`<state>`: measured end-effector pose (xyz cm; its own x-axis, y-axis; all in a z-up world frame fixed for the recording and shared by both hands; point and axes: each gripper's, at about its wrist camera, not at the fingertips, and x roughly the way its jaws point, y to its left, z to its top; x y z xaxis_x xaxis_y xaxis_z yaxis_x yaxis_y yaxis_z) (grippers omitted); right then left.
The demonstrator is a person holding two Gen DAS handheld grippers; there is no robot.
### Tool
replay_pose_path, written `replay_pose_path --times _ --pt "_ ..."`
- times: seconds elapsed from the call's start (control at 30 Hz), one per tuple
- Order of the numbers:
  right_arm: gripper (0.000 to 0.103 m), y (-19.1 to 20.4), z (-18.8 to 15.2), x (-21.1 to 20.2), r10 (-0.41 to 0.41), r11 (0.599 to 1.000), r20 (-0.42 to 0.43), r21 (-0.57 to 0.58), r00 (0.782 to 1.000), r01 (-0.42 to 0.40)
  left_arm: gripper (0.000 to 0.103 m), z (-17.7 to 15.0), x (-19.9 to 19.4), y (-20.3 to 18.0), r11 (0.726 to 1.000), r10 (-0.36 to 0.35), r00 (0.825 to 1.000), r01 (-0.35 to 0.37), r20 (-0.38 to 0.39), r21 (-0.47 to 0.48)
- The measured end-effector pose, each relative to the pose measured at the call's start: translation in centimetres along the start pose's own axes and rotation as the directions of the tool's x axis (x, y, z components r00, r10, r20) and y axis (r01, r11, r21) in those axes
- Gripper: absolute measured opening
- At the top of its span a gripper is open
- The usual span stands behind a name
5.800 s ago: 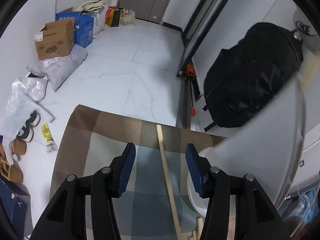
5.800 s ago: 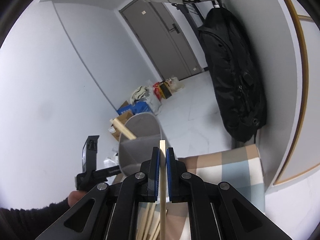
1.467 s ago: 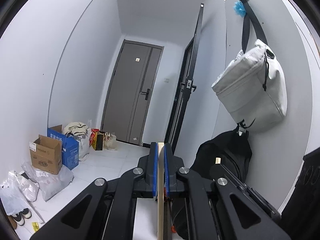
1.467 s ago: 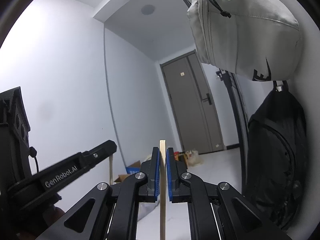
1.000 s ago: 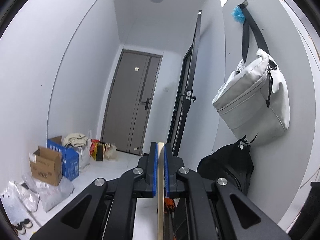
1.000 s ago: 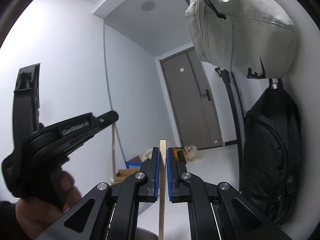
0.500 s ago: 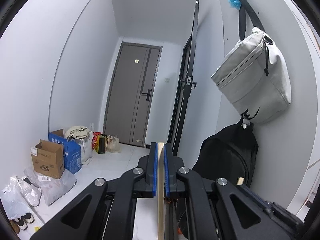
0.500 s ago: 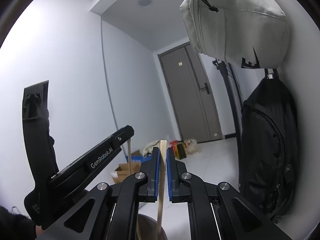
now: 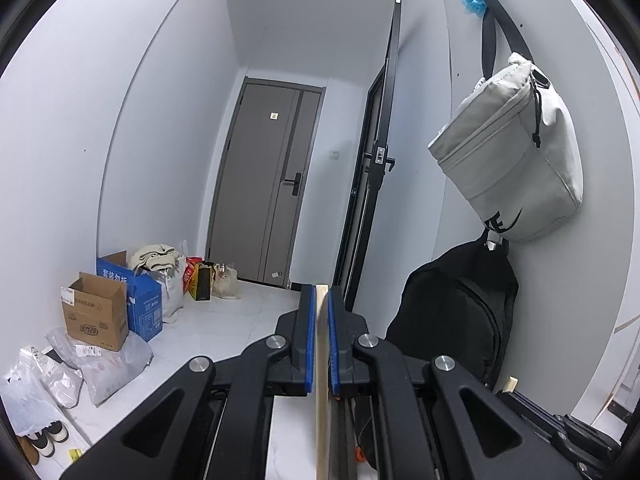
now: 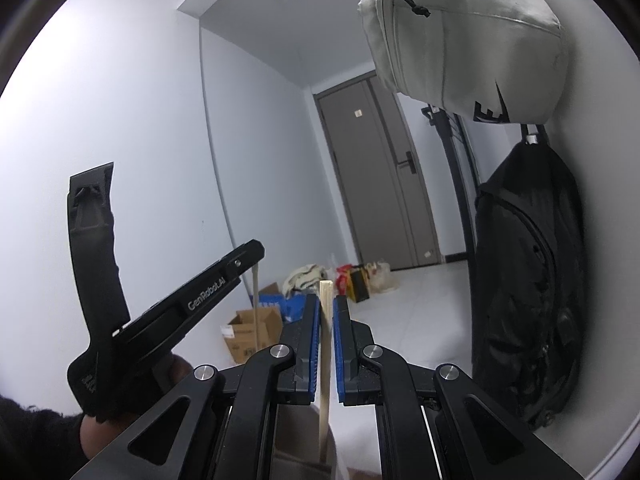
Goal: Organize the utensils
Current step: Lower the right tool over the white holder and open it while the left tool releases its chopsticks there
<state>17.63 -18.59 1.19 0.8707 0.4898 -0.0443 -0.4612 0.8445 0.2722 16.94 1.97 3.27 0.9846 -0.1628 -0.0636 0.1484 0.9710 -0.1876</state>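
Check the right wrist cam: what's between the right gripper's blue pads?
In the right wrist view, a wooden chopstick stands upright between the pads of the right gripper, jaws shut on it. Its lower end runs toward a container I can't identify.

Even cool indoor light, sharp focus, fisheye bending, black corners

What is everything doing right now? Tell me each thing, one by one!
Left tool: shut on a wooden chopstick, upright.
Right tool: shut on another chopstick, upright.
Grey door: closed.
Grey bag: hanging on wall.
Black backpack: hanging below it.
Brown box: flaps open.
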Motion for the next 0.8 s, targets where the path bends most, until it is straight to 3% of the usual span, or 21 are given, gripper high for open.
replay_pose_path --times 0.2,0.37,0.5,0.6,0.67,0.7,0.77,0.8 --pt "0.006 0.0 -0.1 0.3 0.026 1.0 -0.054 0.009 0.998 -0.026 0.002 -0.5 -0.8 -0.1 0.999 -0.046 0.997 0.047 -0.062 0.015" --pt "0.008 -0.2 -0.3 0.7 0.067 0.997 -0.11 0.043 0.992 -0.063 0.002 -0.8 -1.6 -0.1 0.992 -0.116 0.98 0.121 -0.162 0.021" --pt "0.01 -0.4 -0.2 1.4 0.123 0.99 -0.17 0.09 0.978 -0.109 0.002 -1.2 -1.6 0.2 0.985 -0.169 0.946 0.173 -0.277 -0.011" --pt "0.012 -0.6 0.2 1.3 0.148 0.985 -0.191 0.121 0.97 -0.126 0.002 -1.5 -1.7 0.6 0.975 -0.219 0.91 0.215 -0.352 -0.049" --pt "0.023 -1.0 0.4 0.9 0.164 0.978 -0.195 0.161 0.967 -0.133 0.002 -1.6 -1.7 1.0 0.969 -0.246 0.88 0.226 -0.406 -0.095" --pt "0.029 -1.2 0.6 0.6 0.167 0.975 -0.193 0.177 0.967 -0.133 0.002 -1.6 -1.9 1.2 0.97 -0.243 0.878 0.218 -0.412 -0.108" --pt "0.054 -1.4 0.7 -0.6 0.189 0.966 -0.178 0.208 0.966 -0.151 0.002 -1.3 -2.4 1.4 0.969 -0.247 0.873 0.216 -0.419 -0.122" --pt "0.057 -1.4 0.8 -0.9 0.186 0.967 -0.179 0.207 0.966 -0.148 0.003 -1.2 -2.6 1.3 0.969 -0.246 0.872 0.216 -0.423 -0.117"
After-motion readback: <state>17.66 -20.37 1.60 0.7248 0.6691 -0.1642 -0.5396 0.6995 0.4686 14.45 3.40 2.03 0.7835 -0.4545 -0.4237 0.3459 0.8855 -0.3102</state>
